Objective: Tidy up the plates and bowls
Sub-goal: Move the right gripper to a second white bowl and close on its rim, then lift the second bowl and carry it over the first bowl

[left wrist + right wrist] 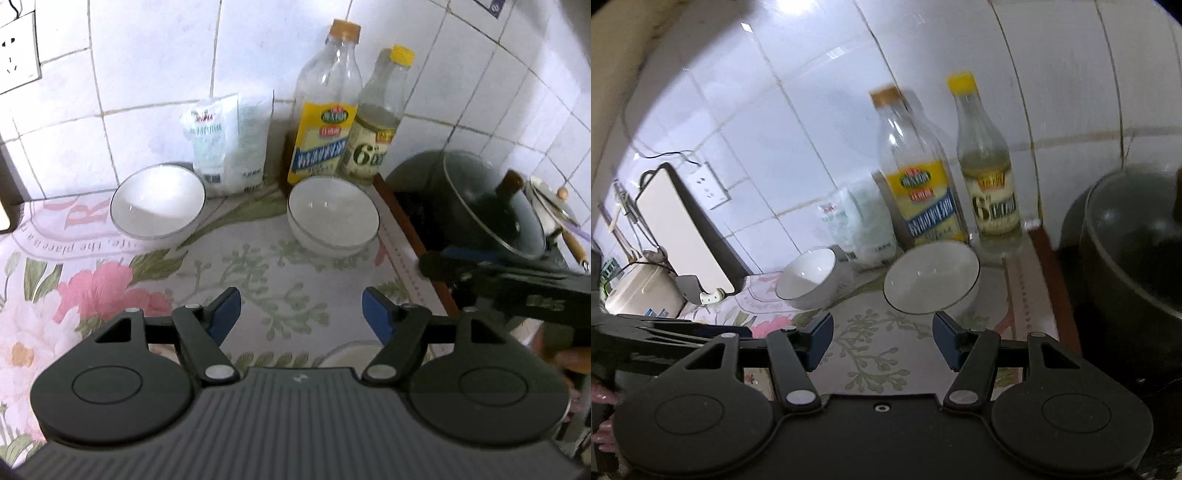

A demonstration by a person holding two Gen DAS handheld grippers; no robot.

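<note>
Item: two white bowls on the flowered cloth, placed by the orange-capped bottle (328, 107).

Near bowl (333, 216): just in front of that bottle; white, glossy, thin dark rim, upright, empty.

Far bowl (158, 199): to the bottle's left, past the white bag (231, 142); same make.

Tongs: our left gripper (301, 314) and right gripper (882, 339) both stand apart, holding nothing.

Handling, as we judge it: bring the right gripper to the near bowl's rim, one finger inside, one outside; close gently, since glaze slips; clear the bottle when lifting.

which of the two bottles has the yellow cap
The shorter bottle on the right, beside the pot; the taller bottle next to it has an orange-tan cap.
</note>
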